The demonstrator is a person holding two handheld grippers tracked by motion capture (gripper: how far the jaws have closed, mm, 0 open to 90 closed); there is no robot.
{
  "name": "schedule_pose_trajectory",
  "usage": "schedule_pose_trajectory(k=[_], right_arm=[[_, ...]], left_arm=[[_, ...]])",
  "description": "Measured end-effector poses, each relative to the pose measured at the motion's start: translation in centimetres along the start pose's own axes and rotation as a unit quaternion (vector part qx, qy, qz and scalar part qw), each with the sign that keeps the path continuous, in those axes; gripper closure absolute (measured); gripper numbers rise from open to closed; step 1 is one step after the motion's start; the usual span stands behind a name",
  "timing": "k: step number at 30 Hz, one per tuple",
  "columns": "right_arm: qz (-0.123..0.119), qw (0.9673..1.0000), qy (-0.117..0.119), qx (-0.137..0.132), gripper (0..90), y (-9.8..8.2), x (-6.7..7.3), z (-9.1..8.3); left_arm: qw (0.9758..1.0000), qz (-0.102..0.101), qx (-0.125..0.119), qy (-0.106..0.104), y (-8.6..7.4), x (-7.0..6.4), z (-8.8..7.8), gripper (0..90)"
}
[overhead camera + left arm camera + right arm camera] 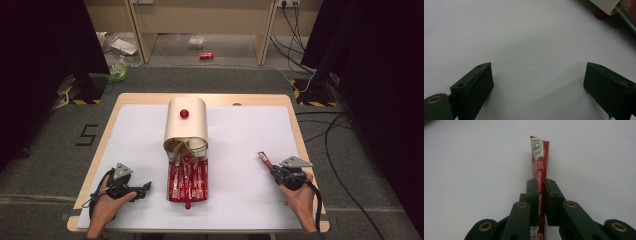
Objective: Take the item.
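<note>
Right gripper (541,185) is clamped on a red snack stick (539,162), held well right of the open box (187,131) of sticks. The thin slick wrapper could slip or swivel. Left gripper (537,82) rests wide open, empty.

In the right gripper view, the lower part of the red sachet (540,165) is hidden between the closed jaws of the right claw (541,182); its print is too small to read. In the left gripper view, a cream lid (607,5) and a red knob (601,13) are cut off at the upper right edge.
</note>
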State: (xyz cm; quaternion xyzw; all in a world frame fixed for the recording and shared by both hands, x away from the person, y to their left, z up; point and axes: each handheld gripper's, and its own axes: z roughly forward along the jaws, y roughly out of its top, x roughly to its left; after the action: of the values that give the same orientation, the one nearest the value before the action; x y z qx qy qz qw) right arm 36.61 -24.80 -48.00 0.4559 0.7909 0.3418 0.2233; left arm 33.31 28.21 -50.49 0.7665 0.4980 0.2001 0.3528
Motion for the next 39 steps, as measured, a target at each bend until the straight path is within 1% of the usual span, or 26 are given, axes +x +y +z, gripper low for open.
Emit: schedule_pose_trajectory(k=[5, 7, 9, 11, 12, 14, 16, 17, 20, 22, 24, 29, 34, 39], right_arm=[[0.005, 1.0000, 0.003, 0.006, 81.9, -0.1, 0.0, 0.2], [0.004, 1.0000, 0.001, 0.007, 80.7, -0.1, 0.0, 0.2], [0.005, 1.0000, 0.002, 0.004, 76.7, -0.1, 0.0, 0.2], [0.008, 0.9999, -0.003, 0.005, 72.9, -0.1, 0.1, 0.2], [0.003, 0.9999, -0.010, 0.006, 68.0, -0.1, 0.2, 0.2], [0.002, 0.9999, -0.015, 0.003, 62.3, 0.0, 0.4, 0.1], [0.002, 0.9999, -0.012, -0.010, 56.3, 0.2, 0.6, 0.0], [0.003, 0.9997, -0.015, -0.018, 52.9, 0.4, 0.7, -0.1], [0.004, 0.9994, -0.012, -0.034, 49.0, 0.7, 1.1, -0.3], [0.006, 0.9990, -0.006, -0.044, 46.9, 0.8, 1.4, -0.4], [0.007, 0.9987, -0.007, -0.051, 44.4, 0.9, 1.7, -0.5], [0.008, 0.9983, -0.003, -0.057, 40.7, 1.2, 2.3, -0.7], [0.007, 0.9975, 0.010, -0.069, 37.0, 1.6, 3.3, -1.0], [-0.012, 0.9969, 0.018, -0.075, 36.2, 1.8, 4.4, -0.9]], left_arm=[[1.0000, 0.000, 0.000, 0.000, 0.0, 0.0, 0.0, 8.2], [1.0000, 0.000, 0.000, 0.000, 0.0, 0.0, 0.0, 8.2], [1.0000, 0.000, 0.000, 0.000, 0.0, 0.0, 0.0, 8.2], [1.0000, 0.000, 0.000, 0.000, 0.0, 0.0, 0.0, 8.2], [1.0000, 0.000, 0.000, 0.000, 0.0, 0.0, 0.0, 8.2], [1.0000, 0.001, 0.000, 0.000, 0.0, 0.0, 0.0, 8.2], [1.0000, 0.000, 0.000, 0.000, 0.0, 0.0, 0.0, 8.2], [1.0000, 0.000, 0.000, 0.000, 0.0, 0.0, 0.0, 8.2], [1.0000, 0.000, 0.000, 0.000, 0.0, 0.0, 0.0, 8.2], [1.0000, 0.000, 0.000, 0.000, 0.0, 0.0, 0.0, 8.2], [1.0000, 0.000, 0.000, 0.000, 0.0, 0.0, 0.0, 8.2], [1.0000, 0.000, 0.000, 0.000, 0.0, 0.0, 0.0, 8.2], [1.0000, 0.000, 0.000, 0.000, 0.0, 0.0, 0.0, 8.2], [1.0000, 0.000, 0.000, 0.000, 0.0, 0.0, 0.0, 8.2]])
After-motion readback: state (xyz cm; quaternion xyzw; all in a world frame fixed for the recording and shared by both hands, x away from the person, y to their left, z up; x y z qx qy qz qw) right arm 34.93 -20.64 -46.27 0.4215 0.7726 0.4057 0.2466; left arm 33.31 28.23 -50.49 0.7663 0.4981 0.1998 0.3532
